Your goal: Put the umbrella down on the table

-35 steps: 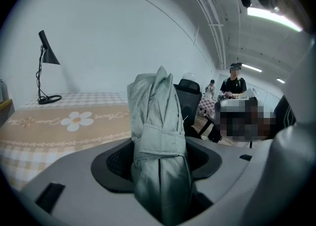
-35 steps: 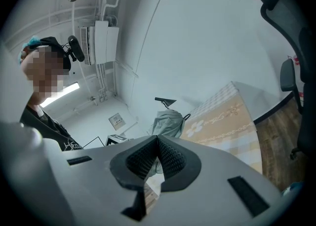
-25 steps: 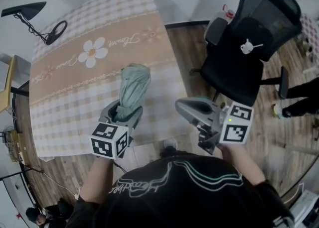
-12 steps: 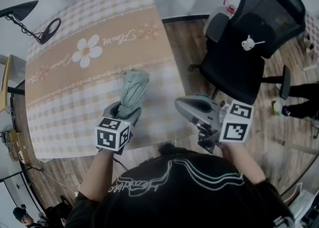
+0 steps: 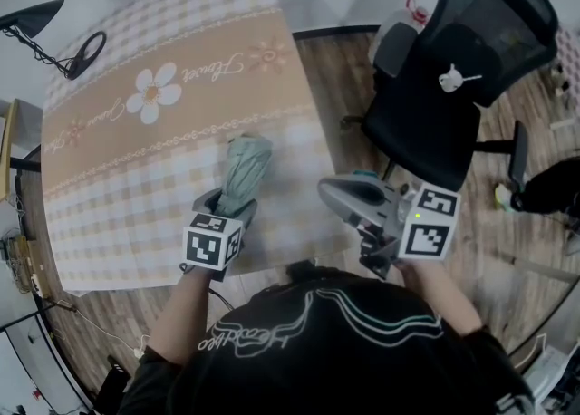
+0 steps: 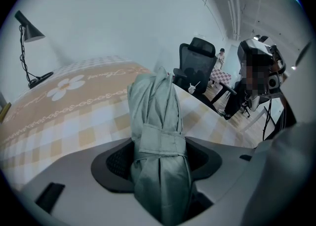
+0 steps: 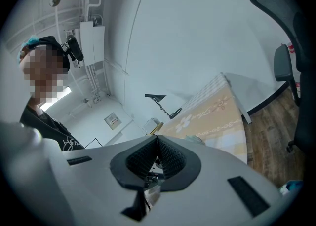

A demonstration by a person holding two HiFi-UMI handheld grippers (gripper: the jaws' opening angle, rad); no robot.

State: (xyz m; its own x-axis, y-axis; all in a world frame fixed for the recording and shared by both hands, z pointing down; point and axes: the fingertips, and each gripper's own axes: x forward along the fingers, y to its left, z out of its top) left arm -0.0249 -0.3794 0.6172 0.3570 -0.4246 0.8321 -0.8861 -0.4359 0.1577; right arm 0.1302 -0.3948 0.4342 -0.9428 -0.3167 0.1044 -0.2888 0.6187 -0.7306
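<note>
Left gripper clamps a folded grey-green fabric umbrella.
Its jaws stand wide around the strapped bundle, over the beige-and-white checked cloth-covered table. The right gripper hangs off the table's edge, jaws together, empty.

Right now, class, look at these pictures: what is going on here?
A person holds a gripper in each hand. The left gripper has its jaws clamped on a folded green umbrella, tilted down over the checked table; I can't tell whether its tip touches the cloth. The right gripper is shut and empty, held off the table's edge near a black office chair. The umbrella is not yet laid down.
</note>
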